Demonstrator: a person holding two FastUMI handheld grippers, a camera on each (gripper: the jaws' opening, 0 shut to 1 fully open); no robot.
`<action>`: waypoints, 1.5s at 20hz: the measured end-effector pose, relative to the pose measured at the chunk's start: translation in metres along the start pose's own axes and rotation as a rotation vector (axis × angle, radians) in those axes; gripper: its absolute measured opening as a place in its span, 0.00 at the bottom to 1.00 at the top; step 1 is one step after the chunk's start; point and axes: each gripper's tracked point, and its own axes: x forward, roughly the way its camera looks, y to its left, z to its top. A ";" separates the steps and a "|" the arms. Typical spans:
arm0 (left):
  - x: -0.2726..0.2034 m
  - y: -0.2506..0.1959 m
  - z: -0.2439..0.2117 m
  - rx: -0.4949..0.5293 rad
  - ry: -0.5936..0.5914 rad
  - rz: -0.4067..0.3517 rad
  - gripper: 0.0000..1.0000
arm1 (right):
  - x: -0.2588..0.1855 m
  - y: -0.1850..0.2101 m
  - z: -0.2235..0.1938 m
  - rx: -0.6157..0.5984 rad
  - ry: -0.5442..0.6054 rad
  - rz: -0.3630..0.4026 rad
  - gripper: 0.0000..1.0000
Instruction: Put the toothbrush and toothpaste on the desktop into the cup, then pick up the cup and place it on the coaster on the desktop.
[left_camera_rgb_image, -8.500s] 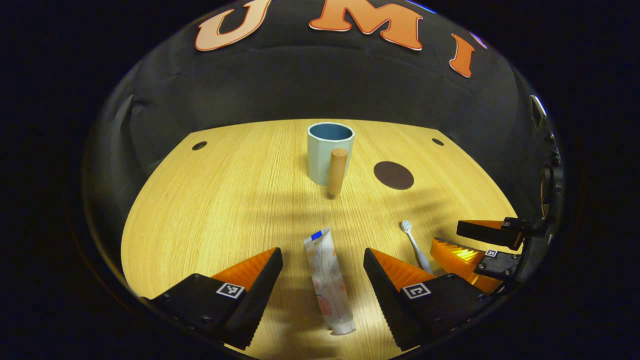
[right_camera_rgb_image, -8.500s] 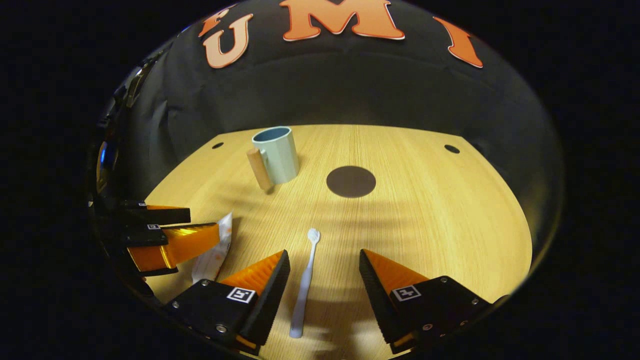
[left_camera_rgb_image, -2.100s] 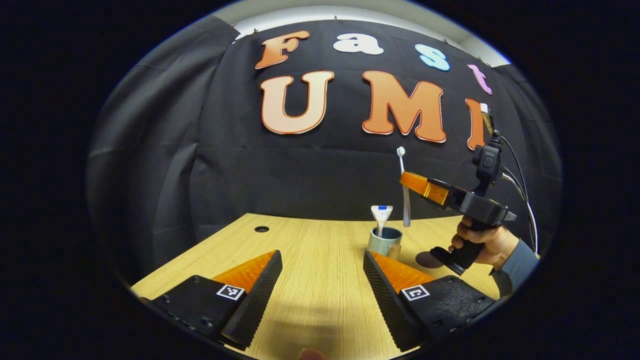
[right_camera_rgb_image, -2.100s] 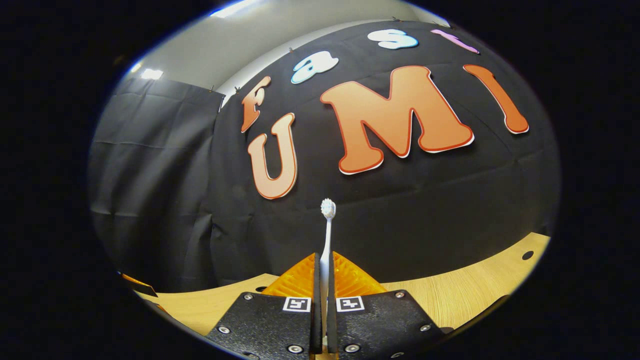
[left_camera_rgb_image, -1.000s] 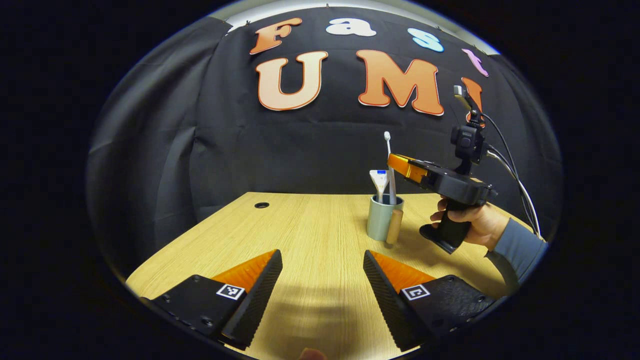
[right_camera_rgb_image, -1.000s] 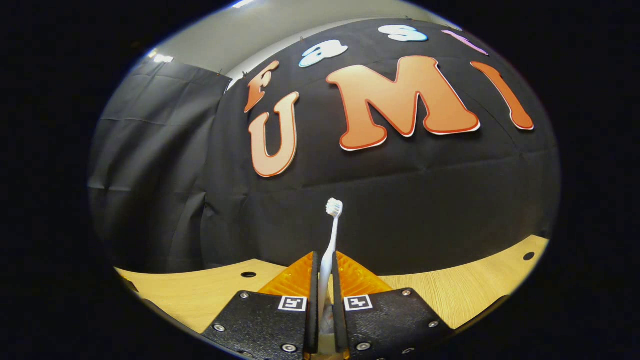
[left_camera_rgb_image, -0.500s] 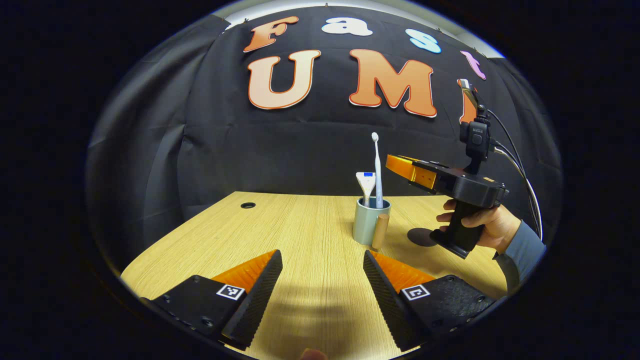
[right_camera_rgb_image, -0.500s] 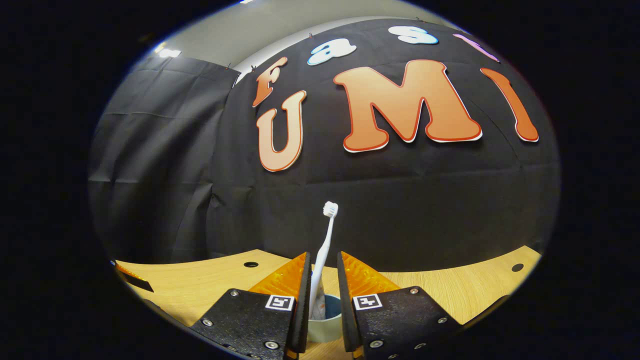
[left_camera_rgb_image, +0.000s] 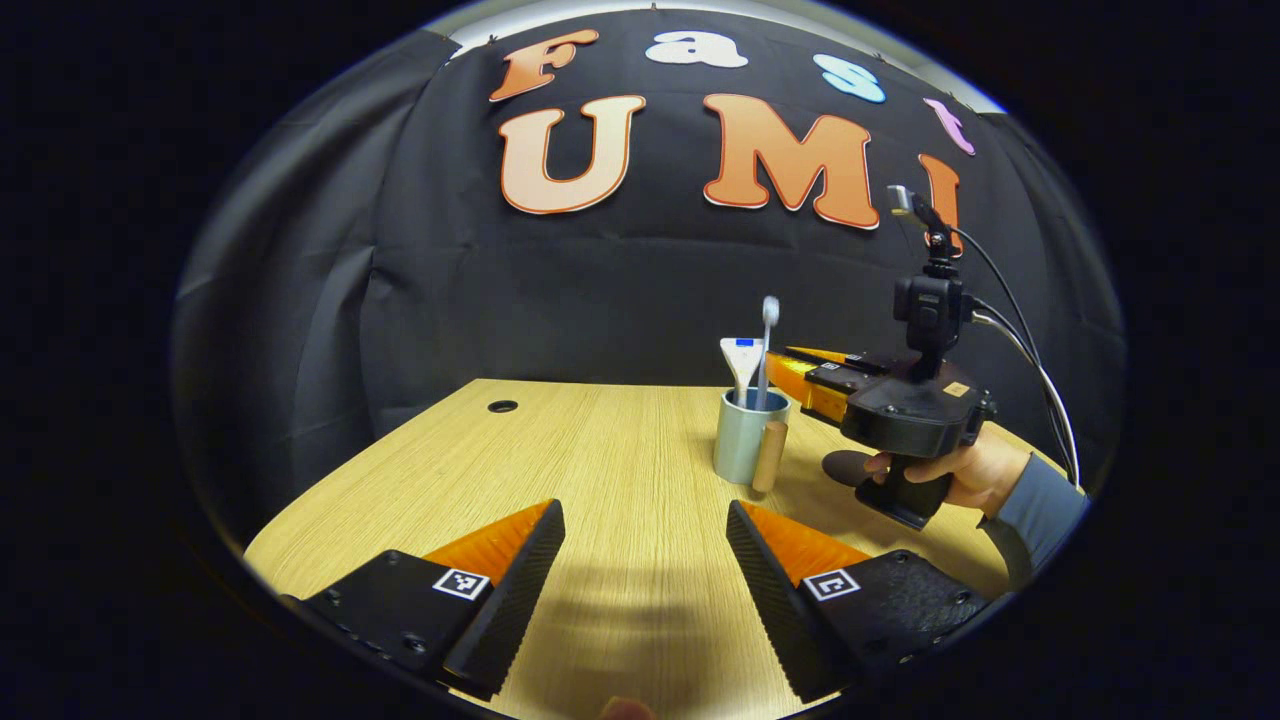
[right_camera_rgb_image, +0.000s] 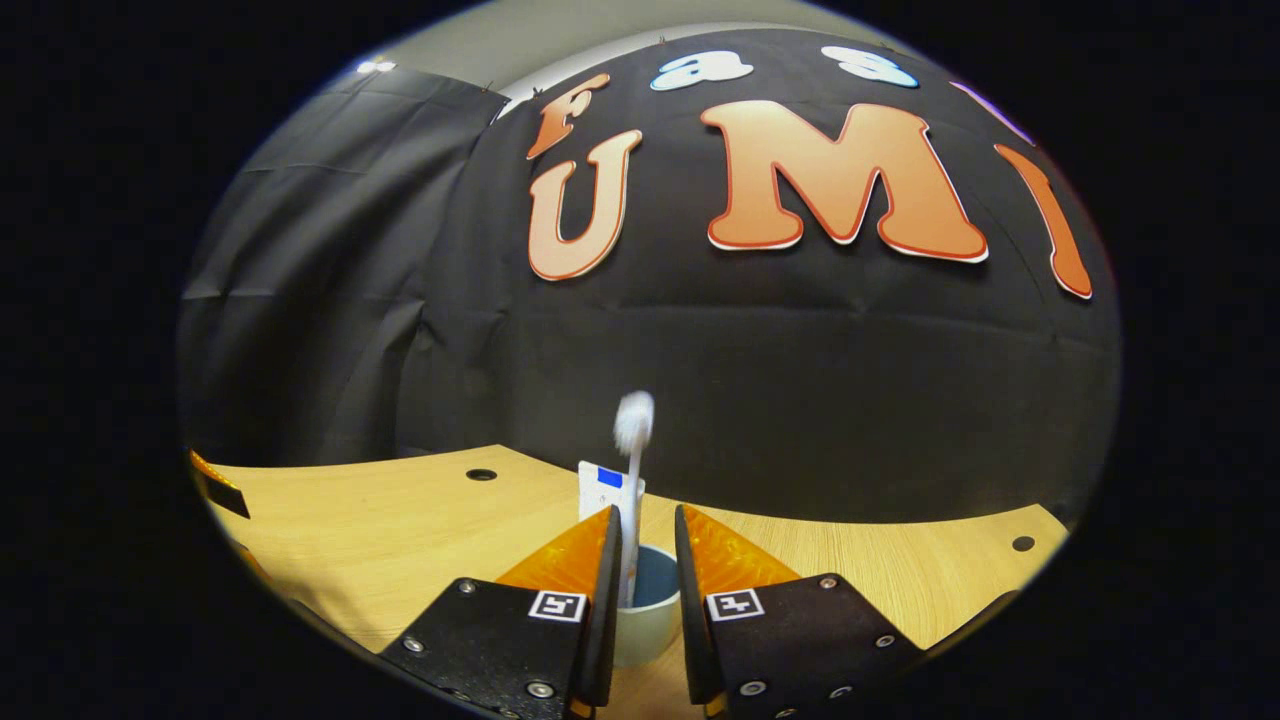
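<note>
Both toothbrush (left_camera_rgb_image: 765, 350) and toothpaste (left_camera_rgb_image: 741, 362) now stand in the cup (left_camera_rgb_image: 741, 450); right hand-held gripper (right_camera_rgb_image: 648, 560) released.

**Hidden, cropped and blurred**

The toothbrush (right_camera_rgb_image: 634, 470) head is smeared by motion blur, and its lower handle is lost inside the cup (right_camera_rgb_image: 640, 605). The cup's base is cut off behind the right gripper (right_camera_rgb_image: 646, 600) fingers. The coaster (left_camera_rgb_image: 850, 466) is half covered by the hand (left_camera_rgb_image: 950, 480). The toothpaste (left_camera_rgb_image: 741, 362) disappears below the cup rim.
</note>
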 end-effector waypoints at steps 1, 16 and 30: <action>0.001 0.000 0.001 -0.001 -0.001 0.000 0.98 | 0.000 0.000 0.003 0.016 -0.003 0.002 0.30; 0.062 -0.069 0.049 0.023 0.073 -0.166 0.98 | -0.090 -0.037 0.070 -0.014 -0.058 -0.006 0.73; 0.155 -0.110 -0.002 0.004 0.600 -0.158 0.98 | -0.176 -0.096 0.100 0.050 -0.131 -0.137 0.91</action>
